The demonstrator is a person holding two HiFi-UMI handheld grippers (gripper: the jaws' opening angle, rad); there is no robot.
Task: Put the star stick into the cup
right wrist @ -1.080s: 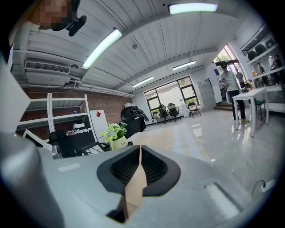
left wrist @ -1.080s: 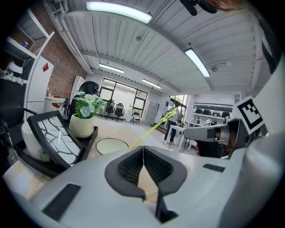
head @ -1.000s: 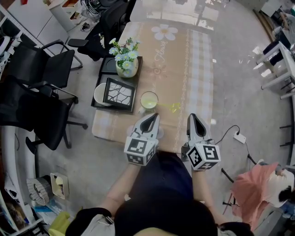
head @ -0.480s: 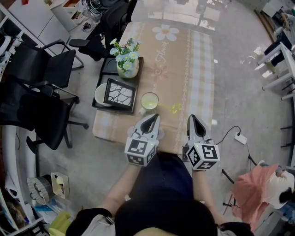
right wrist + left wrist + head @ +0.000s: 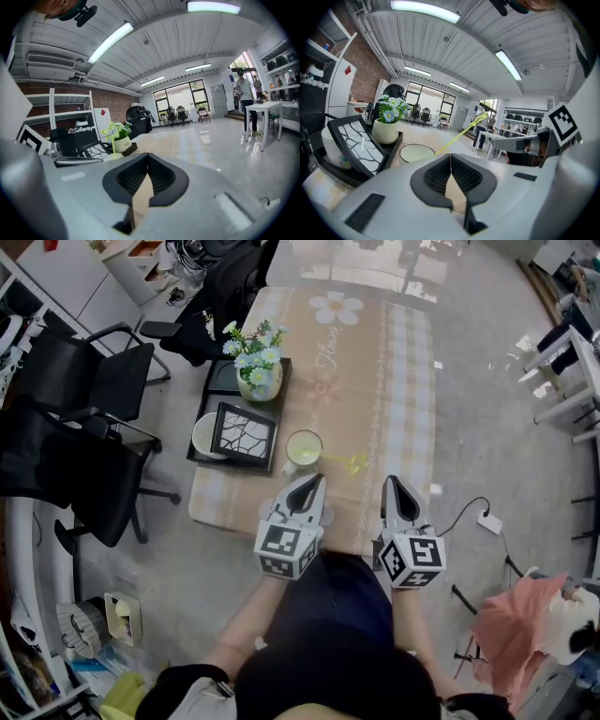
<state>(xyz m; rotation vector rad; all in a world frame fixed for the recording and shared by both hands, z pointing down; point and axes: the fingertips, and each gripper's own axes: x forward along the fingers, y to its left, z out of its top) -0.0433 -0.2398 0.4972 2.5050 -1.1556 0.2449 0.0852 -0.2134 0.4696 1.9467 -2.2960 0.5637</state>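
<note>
A pale green cup [image 5: 304,446] stands on the beige checked table [image 5: 394,381] near its front edge. The yellow-green star stick [image 5: 342,460] sits in the cup and leans out to the right, its star end over the table. My left gripper [image 5: 314,480] is shut and empty, just in front of the cup. My right gripper [image 5: 391,482] is shut and empty too, to the right of the star. In the left gripper view the cup [image 5: 417,152] and slanting stick [image 5: 461,133] lie ahead of the gripper [image 5: 450,157]. The right gripper view shows the star [image 5: 111,130] beyond the gripper [image 5: 148,157].
A black tray [image 5: 208,395] left of the cup carries a flower pot [image 5: 256,376], a framed crackle-pattern picture [image 5: 242,432] and a white bowl [image 5: 202,434]. Black office chairs [image 5: 84,418] stand left of the table. A power strip [image 5: 487,519] lies on the floor at the right.
</note>
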